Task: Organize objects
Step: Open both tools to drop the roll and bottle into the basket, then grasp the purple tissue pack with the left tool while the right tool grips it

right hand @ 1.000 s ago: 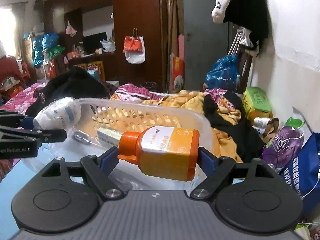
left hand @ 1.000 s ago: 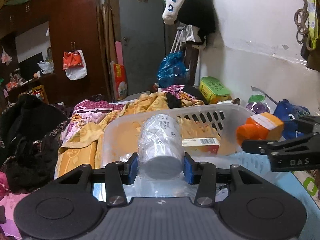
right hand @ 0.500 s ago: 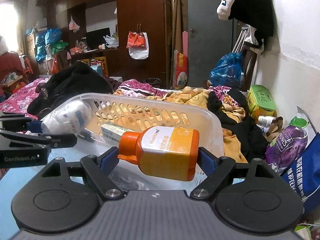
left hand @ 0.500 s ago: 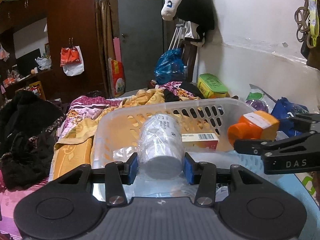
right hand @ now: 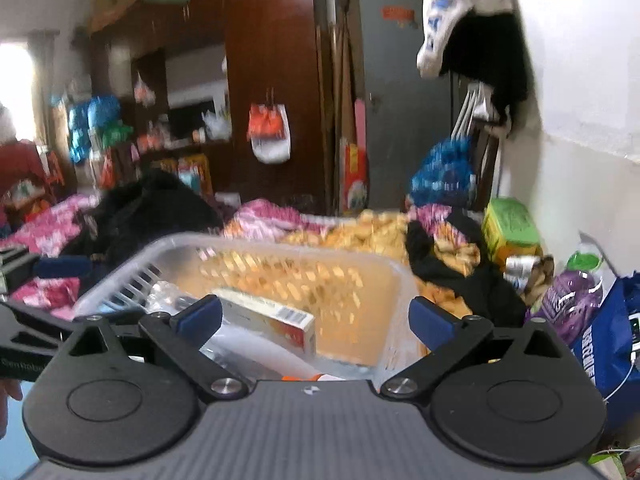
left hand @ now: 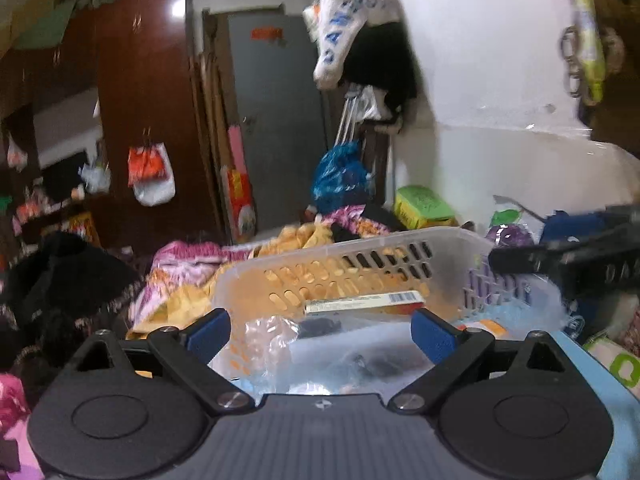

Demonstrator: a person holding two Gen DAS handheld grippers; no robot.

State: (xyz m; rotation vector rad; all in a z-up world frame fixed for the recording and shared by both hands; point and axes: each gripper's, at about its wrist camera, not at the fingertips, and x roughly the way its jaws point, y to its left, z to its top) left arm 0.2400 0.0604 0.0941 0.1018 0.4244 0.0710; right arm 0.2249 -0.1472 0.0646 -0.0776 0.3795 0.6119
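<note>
Left view catches the basket (left hand: 400,240) from its near-left corner, the box (left hand: 364,303) lying flat against the slotted far wall and crinkled plastic (left hand: 272,332) on the floor in front; the right view gives the same box (right hand: 266,318) end-on and, peeking over the rig's top edge, a sliver of orange bottle (right hand: 304,377) down in the basket (right hand: 280,246) that the left view barely hints at. Both pictures are smeared, so labels are unreadable and what lies under the plastic is hard to make out. Left tongs (left hand: 320,330) are opening, blue pads wide, nothing between them, angled down over the basket. Right tongs (right hand: 316,318) are opening too, wide and empty, tilted down at the basket; their black finger shows at the left view's right edge
</note>
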